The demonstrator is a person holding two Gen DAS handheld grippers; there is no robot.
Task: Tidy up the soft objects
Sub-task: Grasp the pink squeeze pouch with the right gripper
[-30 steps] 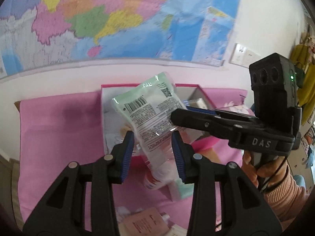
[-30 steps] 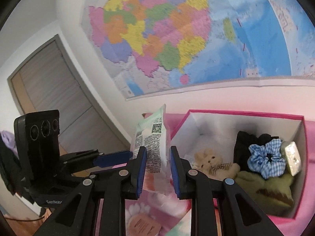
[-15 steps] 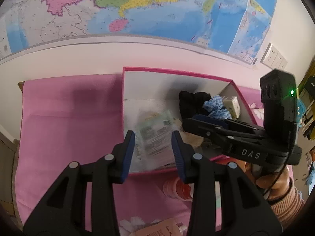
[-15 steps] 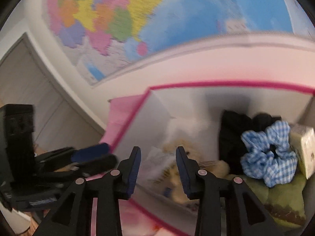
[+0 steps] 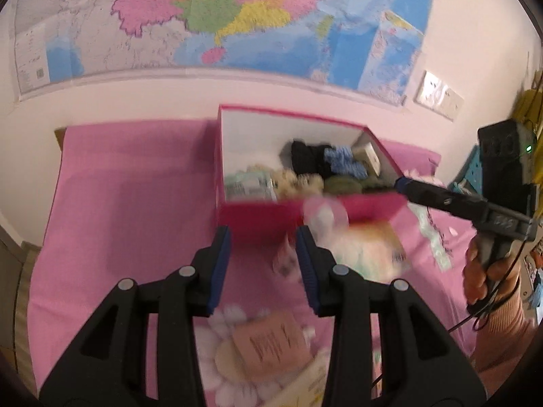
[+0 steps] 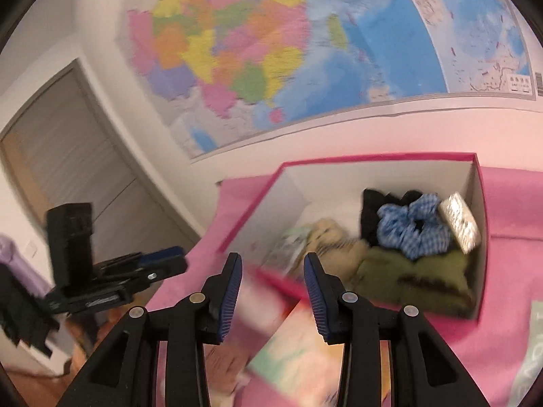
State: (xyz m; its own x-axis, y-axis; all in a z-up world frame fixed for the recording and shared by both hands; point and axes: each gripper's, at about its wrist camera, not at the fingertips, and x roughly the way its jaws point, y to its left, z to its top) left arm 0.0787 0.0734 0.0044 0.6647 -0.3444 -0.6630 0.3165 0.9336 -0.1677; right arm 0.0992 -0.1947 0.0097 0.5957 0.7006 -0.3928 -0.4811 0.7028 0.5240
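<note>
A pink box [image 5: 258,217] [image 6: 247,217] stands on the pink cloth by the wall. Inside it lie a green-white packet [image 5: 247,181] [image 6: 288,242] at the left end, a beige plush bear [image 5: 298,179] [image 6: 334,240], a black cloth [image 5: 305,156], a blue checked scrunchie [image 6: 414,227] and an olive soft item [image 6: 417,271]. My left gripper [image 5: 263,237] hangs open in front of the box's near wall, nothing between its pads. My right gripper [image 6: 273,264] is open too, over the box's near corner, and holds nothing.
A blurred pastel packet [image 5: 370,247] [image 6: 298,359] and a pink pouch [image 5: 271,339] lie on the flowered cloth [image 5: 118,203] in front of the box. A small wrapped tissue pack [image 6: 460,222] leans in the box's right end. A map covers the wall behind.
A second ago both grippers held the green-white packet above the box. It now lies inside the box, and both grippers have drawn back and down, empty, the right jaws wider.
</note>
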